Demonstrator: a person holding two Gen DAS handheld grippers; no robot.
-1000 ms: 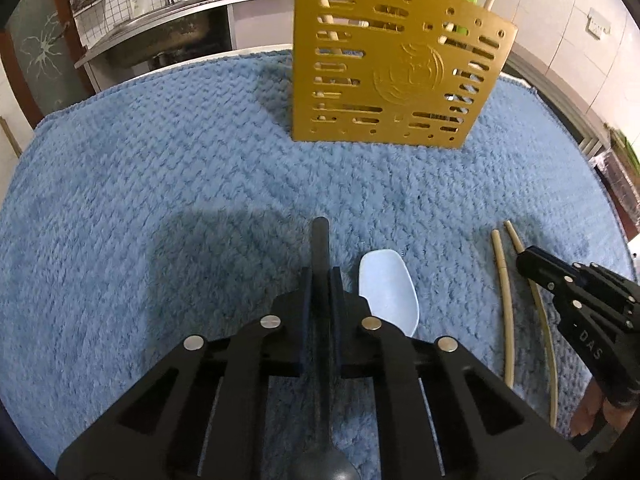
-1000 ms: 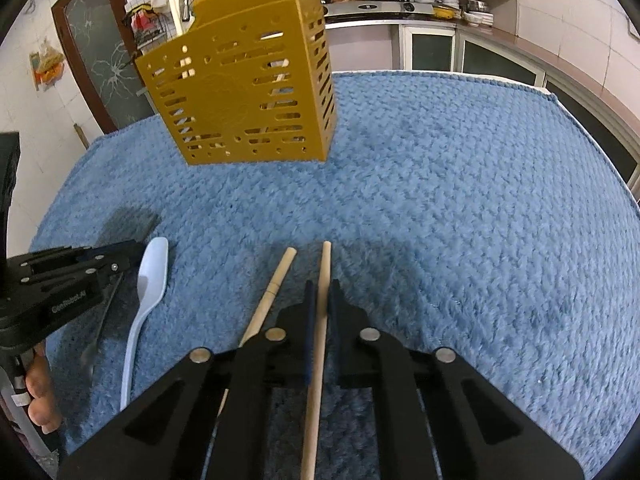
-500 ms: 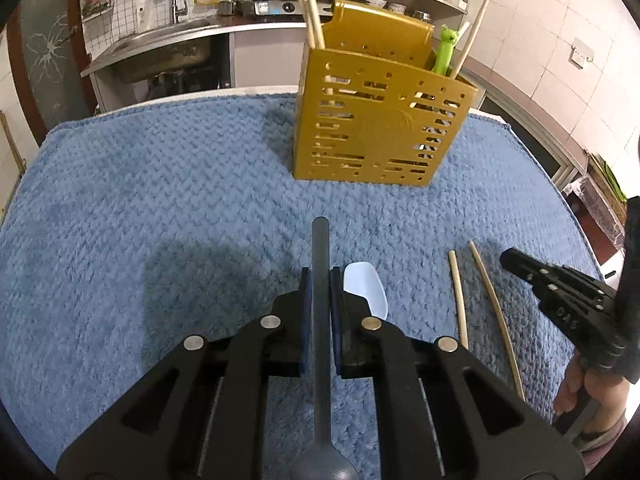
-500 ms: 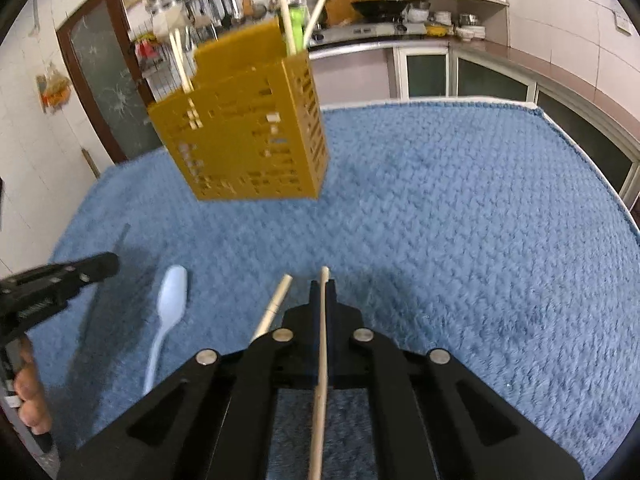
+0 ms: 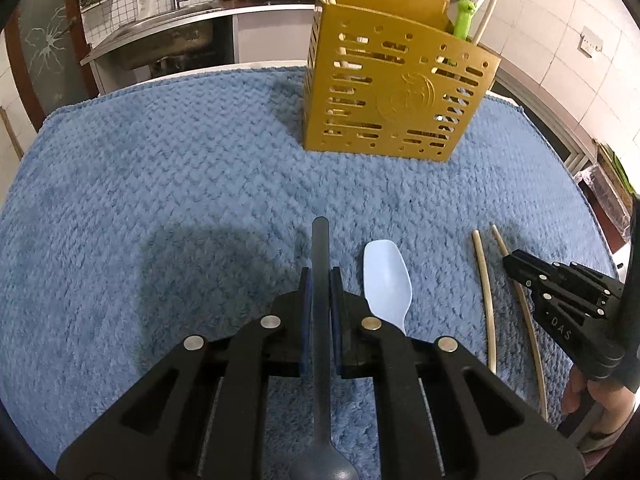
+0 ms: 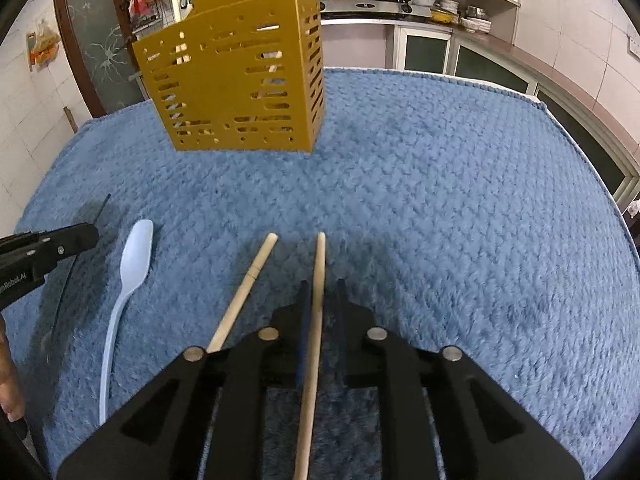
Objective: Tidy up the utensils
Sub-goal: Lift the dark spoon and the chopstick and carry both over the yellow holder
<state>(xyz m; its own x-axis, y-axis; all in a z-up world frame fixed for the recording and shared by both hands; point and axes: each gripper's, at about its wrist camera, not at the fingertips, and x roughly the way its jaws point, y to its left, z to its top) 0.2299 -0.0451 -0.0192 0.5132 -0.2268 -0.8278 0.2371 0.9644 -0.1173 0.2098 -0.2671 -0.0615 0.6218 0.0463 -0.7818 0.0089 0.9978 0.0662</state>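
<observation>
A dark spoon (image 5: 320, 264) is clamped by its handle between the closed pads of the left gripper (image 5: 320, 280), handle end pointing away, bowl back at the near edge of the left wrist view. Just right of it a pale blue spoon (image 5: 387, 280) is laid on the blue towel (image 5: 180, 168), bowl away from the camera.

The jaws of the right gripper (image 6: 321, 292) are seen opening. One chopstick (image 6: 316, 300) is set between them, close against the left pad, with a gap to the right pad; whether that left pad touches it cannot be told. A second chopstick (image 6: 244, 292) is laid on the towel just to the left, angled slightly. In the left wrist view both are found at the right, beside the right gripper.

A gold slotted holder (image 6: 236, 80) is stood upright at the far side of the towel, well apart from both grippers. Chopsticks and a green utensil (image 5: 464, 20) are seen standing in it.
</observation>
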